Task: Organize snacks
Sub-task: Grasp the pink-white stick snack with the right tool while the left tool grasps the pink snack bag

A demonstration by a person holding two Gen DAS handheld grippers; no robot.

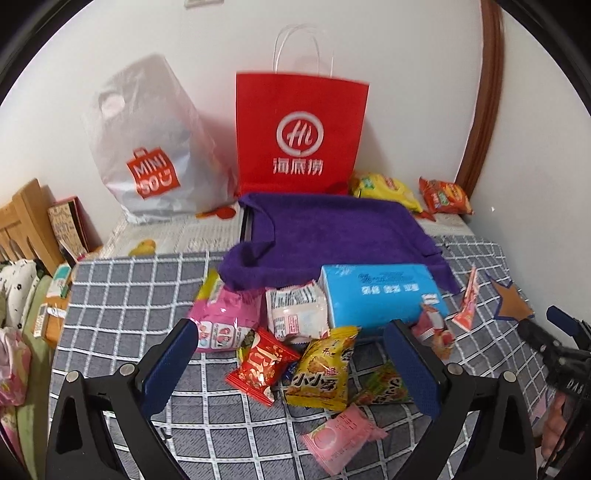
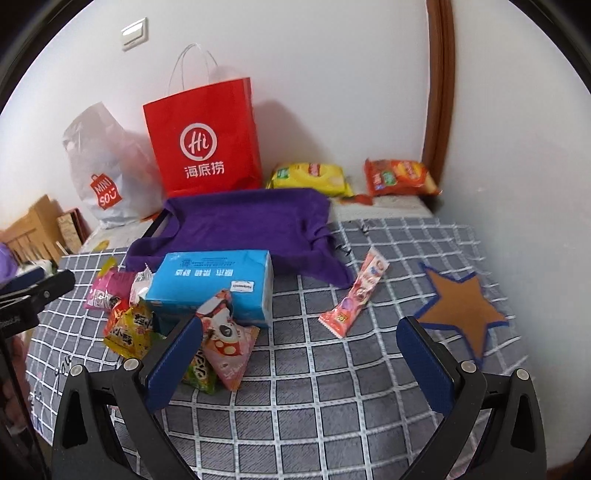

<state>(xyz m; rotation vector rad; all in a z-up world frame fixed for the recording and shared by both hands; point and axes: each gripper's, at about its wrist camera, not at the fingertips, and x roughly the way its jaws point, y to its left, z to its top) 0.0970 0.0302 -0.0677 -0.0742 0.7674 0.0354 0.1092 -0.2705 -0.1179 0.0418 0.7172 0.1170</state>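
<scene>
Right wrist: tissue pack (image 2: 212, 284) behind snack pile (image 2: 129, 325)

Before me a plain white wall (image 2: 332, 74) with a light switch (image 2: 135, 34), a brown wooden door frame (image 2: 439, 92) at right, and a grey checked bedcover (image 2: 332, 387) below.

we read "hi" in a white ring and "海底捞" under it on the red paper bag (image 1: 301, 133). the white plastic bag (image 1: 147, 147) carries a red "mini sou" badge. the yellow snack packet (image 1: 325, 373) shows "小小酥" in dark letters. print on the blue tissue pack (image 2: 214, 284) is upside down and too blurred for us to read.
</scene>
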